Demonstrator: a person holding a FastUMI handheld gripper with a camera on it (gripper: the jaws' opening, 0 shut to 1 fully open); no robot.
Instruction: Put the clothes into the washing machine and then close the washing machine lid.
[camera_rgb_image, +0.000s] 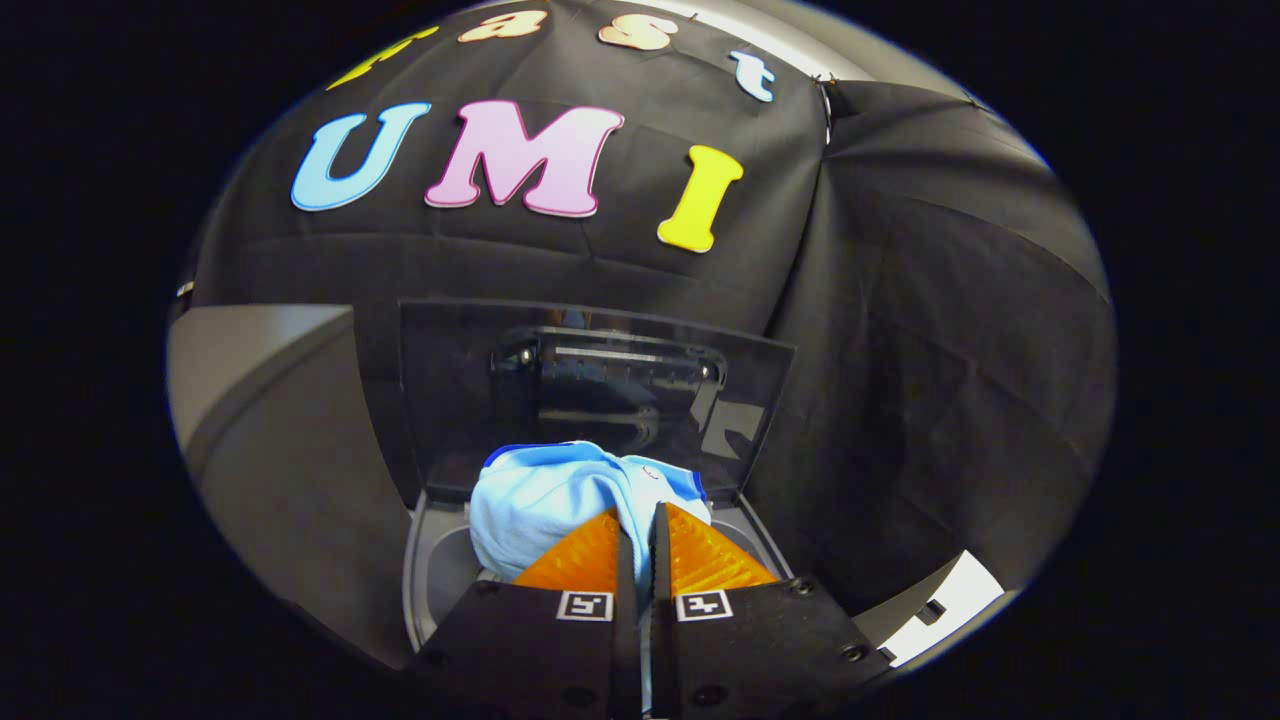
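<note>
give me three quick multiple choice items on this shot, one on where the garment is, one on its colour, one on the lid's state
1. Where is the garment?
A. pinched between the gripper fingers, over the washing machine opening
B. folded on the floor
C. draped over the lid's top edge

2. What colour is the garment?
A. red
B. light blue with darker blue trim
C. green

3. How does the lid stand?
A. shut flat
B. taken off
C. raised, upright behind the opening

Answers: 1 A, the fingers close on a fold of the cloth above the tub; 2 B, pale blue cloth with a blue edge; 3 C, the dark glossy lid stands up behind the garment.
</note>
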